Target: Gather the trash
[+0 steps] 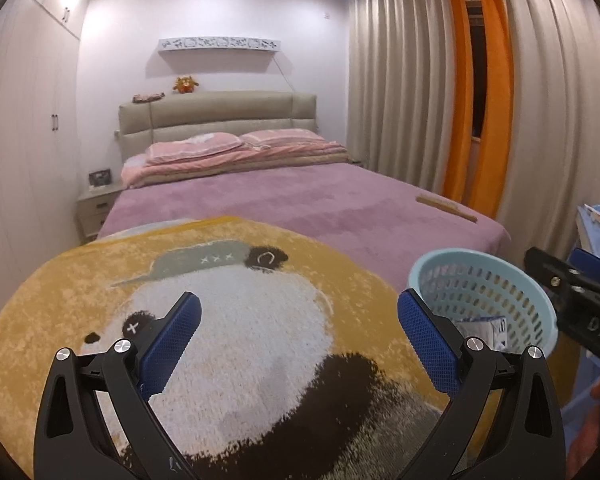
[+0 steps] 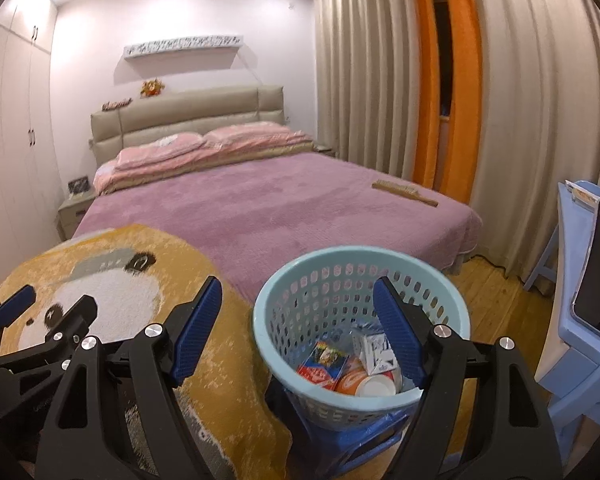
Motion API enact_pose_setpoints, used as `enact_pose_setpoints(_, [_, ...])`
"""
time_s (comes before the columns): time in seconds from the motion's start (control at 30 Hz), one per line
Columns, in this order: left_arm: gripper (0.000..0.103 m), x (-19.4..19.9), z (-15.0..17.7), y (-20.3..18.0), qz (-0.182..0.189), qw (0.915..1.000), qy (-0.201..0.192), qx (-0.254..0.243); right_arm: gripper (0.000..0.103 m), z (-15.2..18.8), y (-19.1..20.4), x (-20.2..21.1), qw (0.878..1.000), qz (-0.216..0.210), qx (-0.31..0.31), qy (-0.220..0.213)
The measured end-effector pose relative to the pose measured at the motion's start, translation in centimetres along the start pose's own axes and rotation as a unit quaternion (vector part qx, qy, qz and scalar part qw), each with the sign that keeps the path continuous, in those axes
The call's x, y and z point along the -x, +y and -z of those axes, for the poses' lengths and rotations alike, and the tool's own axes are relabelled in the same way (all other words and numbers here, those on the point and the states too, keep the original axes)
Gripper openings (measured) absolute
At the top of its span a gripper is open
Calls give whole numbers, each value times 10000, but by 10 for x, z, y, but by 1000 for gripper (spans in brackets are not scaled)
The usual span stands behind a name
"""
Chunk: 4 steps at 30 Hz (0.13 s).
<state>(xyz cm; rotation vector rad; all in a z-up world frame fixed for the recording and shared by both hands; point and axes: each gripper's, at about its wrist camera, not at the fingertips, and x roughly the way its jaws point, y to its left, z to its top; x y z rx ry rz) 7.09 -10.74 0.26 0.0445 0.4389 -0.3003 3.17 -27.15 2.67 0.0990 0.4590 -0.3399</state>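
Note:
A light blue perforated basket [image 2: 360,264] stands on a blue stool [image 2: 352,436] beside the bed's foot; the left wrist view has the basket [image 1: 480,276] at its right. Inside lie a colourful wrapper [image 2: 324,360], a white carton [image 2: 374,350] and an orange-and-white cup [image 2: 364,384]. My right gripper [image 2: 298,308] is open above the basket's near rim, nothing between its blue pads. My left gripper [image 1: 298,320] is open over the panda blanket [image 1: 240,340], holding nothing. The left gripper [image 2: 52,304] also shows at the left edge of the right wrist view.
A purple bed [image 1: 280,204] with pink pillows [image 1: 196,148] fills the middle. A wooden brush [image 2: 404,194] lies near its right edge. Beige and orange curtains [image 2: 452,80] hang on the right. A pale blue chair [image 2: 572,272] stands at far right; white wardrobes [image 1: 16,140] line the left.

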Motion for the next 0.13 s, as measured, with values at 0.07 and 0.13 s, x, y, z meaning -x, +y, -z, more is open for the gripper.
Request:
enact_pose_setpoints(0.07, [96,5,0,0,42,10000,22,-11,74,0,2,3,10000,-70,-30,26])
enact_pose_setpoints(0.13, [96,12,0,-1,46,10000,-16,0,74,0,4,6,9999,-106,-46,7])
